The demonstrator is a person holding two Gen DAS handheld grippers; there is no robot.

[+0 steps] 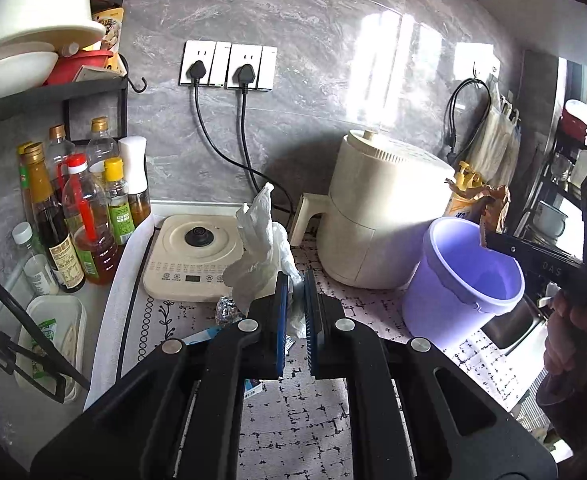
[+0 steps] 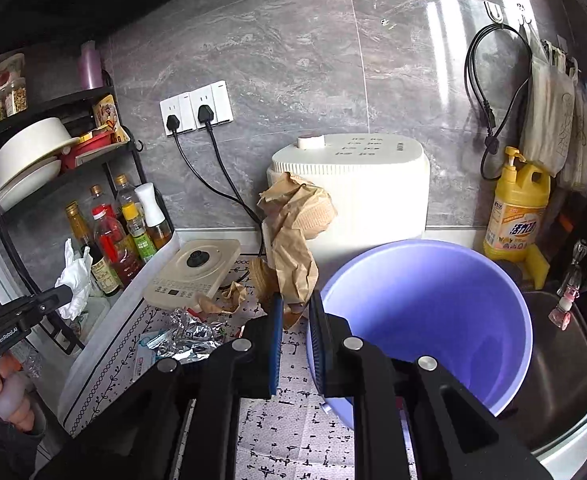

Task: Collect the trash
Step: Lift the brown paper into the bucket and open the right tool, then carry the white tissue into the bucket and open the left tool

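Observation:
My left gripper (image 1: 293, 292) is shut on a crumpled white tissue (image 1: 259, 240) and holds it above the patterned counter mat, left of the purple bucket (image 1: 463, 272). My right gripper (image 2: 295, 308) is shut on a crumpled brown paper bag (image 2: 293, 232) and holds it just left of the bucket's (image 2: 425, 320) rim. The bucket looks empty inside. On the mat lie crumpled foil (image 2: 191, 334), a small blue-white wrapper (image 2: 149, 344) and a brown paper scrap (image 2: 225, 300). The foil also shows under the tissue in the left wrist view (image 1: 227, 310).
A cream induction base (image 1: 195, 258) and a cream air fryer (image 1: 377, 216) stand at the back of the counter. Oil and sauce bottles (image 1: 73, 216) crowd the left under a black rack. A yellow detergent bottle (image 2: 517, 208) and the sink (image 2: 561, 368) are on the right.

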